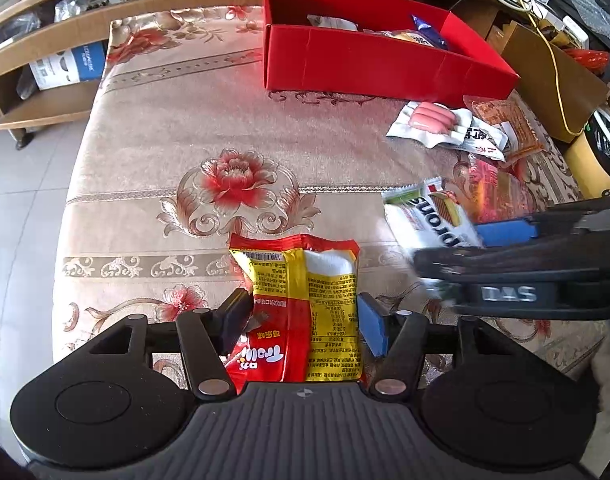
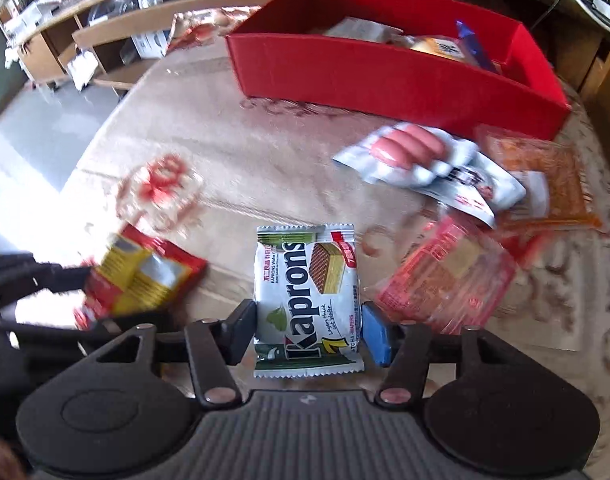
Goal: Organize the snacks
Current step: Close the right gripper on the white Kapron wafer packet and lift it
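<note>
Entry: my left hand-held gripper point(image 1: 303, 322) is closed on the red-yellow pack point(image 1: 301, 304), pads pressing both edges. My right hand-held gripper point(image 2: 309, 330) straddles the wafer pack point(image 2: 307, 304), fingers at its sides; whether they pinch yet I cannot tell. Both packs lie on the tabletop point(image 1: 177, 128), the red box point(image 1: 385, 64) well beyond. Advice: squeeze evenly mid-pack, lift straight, carry over the box wall before releasing.

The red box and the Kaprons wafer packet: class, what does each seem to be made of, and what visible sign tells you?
Red box: probably matte cardboard; its thin flat walls meet at folded corners and show no shine.
Kaprons wafer packet: likely glossy printed plastic film; both ends carry crimped, serrated seals and the surface looks smooth.
</note>
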{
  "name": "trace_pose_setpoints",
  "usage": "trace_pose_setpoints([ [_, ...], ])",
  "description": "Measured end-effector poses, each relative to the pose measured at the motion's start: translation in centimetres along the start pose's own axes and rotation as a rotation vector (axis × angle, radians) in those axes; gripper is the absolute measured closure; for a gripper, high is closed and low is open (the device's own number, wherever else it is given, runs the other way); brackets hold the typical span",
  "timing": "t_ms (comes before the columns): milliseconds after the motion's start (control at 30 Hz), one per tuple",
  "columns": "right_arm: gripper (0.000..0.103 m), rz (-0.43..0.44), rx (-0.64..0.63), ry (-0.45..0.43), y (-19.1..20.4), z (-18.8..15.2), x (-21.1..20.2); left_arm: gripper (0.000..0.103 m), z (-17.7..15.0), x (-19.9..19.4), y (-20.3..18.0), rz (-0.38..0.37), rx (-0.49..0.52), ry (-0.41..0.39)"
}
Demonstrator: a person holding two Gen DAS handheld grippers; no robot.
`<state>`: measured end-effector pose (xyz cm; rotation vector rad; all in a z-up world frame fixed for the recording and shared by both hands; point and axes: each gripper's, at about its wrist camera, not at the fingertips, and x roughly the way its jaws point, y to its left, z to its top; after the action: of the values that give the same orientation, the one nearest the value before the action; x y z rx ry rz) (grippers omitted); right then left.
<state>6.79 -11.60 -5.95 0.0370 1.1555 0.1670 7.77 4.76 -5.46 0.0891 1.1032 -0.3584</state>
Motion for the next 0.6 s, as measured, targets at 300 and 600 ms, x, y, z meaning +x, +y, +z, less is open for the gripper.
trace_pose_setpoints([
  [300,0.045,-0.013,-0.028,-0.008,-1.5,-1.4,-0.1,0.031,0.5,0.5,-0.6,0.015,0.004,-0.01],
  [600,0.05,-0.02,-0.106,-0.046,-1.3,-1.7,0.0,0.032,0.3,1.1,-1.9,0.101,0.032,-0.025],
])
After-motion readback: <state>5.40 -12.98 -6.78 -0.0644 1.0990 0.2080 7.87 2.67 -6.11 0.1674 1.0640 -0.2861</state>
